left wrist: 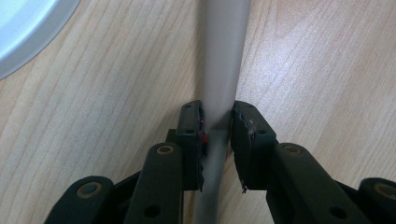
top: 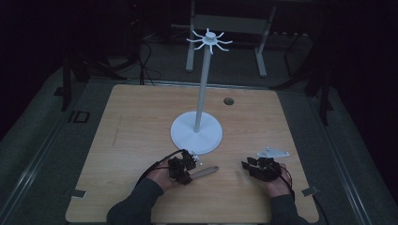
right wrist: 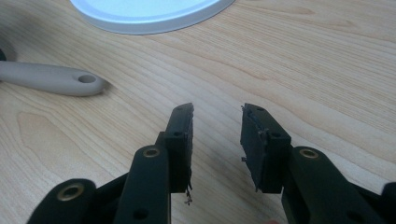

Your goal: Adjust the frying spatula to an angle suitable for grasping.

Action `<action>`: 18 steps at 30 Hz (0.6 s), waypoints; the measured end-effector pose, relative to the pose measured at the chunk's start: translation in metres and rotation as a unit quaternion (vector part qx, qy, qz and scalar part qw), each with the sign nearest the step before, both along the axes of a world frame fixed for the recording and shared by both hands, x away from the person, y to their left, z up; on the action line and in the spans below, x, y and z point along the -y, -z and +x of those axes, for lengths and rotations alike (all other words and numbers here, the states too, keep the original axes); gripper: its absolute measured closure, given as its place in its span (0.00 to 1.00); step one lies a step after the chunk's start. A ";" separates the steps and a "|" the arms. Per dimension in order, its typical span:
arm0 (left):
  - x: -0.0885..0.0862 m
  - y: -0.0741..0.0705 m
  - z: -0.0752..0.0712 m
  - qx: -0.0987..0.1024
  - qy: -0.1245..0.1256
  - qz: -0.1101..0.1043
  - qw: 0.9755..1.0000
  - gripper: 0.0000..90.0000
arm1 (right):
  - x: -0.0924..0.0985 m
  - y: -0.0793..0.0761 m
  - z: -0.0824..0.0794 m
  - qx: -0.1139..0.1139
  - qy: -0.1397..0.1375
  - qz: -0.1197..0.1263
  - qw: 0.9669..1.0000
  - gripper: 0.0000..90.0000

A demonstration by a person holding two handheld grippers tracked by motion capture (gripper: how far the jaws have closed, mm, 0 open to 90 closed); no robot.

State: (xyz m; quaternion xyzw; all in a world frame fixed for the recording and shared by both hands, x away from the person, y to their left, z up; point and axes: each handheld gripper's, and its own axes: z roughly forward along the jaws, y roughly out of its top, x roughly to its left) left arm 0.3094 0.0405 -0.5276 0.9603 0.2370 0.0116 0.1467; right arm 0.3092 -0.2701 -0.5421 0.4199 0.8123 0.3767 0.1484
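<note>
Grey-beige handle [left wrist: 219, 70] between black left tongs [left wrist: 217, 122]. Right tongs [right wrist: 217, 116] black too. White stand [top: 197, 131] beyond them; light wood-grain worktop [top: 141, 122] underneath.

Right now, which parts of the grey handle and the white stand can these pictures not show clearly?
- Grey handle: in the left gripper view both ends are cut off by the picture edges, and the left tool, clamped on it, covers its middle.
- In the high view, that tool hides the handle's other end.
- White stand: the hooks on top are too small to count in the high view.
</note>
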 end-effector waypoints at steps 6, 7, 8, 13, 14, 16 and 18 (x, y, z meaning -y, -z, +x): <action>0.001 0.000 0.000 0.001 0.002 0.005 1.000 0.82 | 0.000 0.000 0.000 -0.002 0.000 -0.001 1.000 0.71; 0.002 0.000 -0.001 0.003 0.002 0.006 1.000 0.83 | 0.000 0.000 0.000 -0.002 0.000 -0.002 1.000 0.71; 0.002 0.000 -0.001 0.006 0.003 0.008 1.000 0.83 | 0.000 0.001 0.000 -0.002 0.001 -0.003 1.000 0.70; 0.003 0.000 -0.004 0.018 0.005 0.009 1.000 0.83 | 0.002 0.001 0.001 0.006 0.015 -0.004 1.000 0.70; 0.003 0.000 -0.005 0.018 0.005 0.009 1.000 0.83 | 0.003 0.001 0.001 0.007 0.017 -0.003 1.000 0.70; 0.002 0.000 -0.004 0.016 0.005 0.008 1.000 0.83 | 0.006 0.001 0.001 0.010 0.025 0.001 1.000 0.70; 0.001 0.000 -0.003 0.013 0.001 0.005 1.000 0.83 | 0.009 0.001 0.002 0.011 0.033 0.004 0.999 0.70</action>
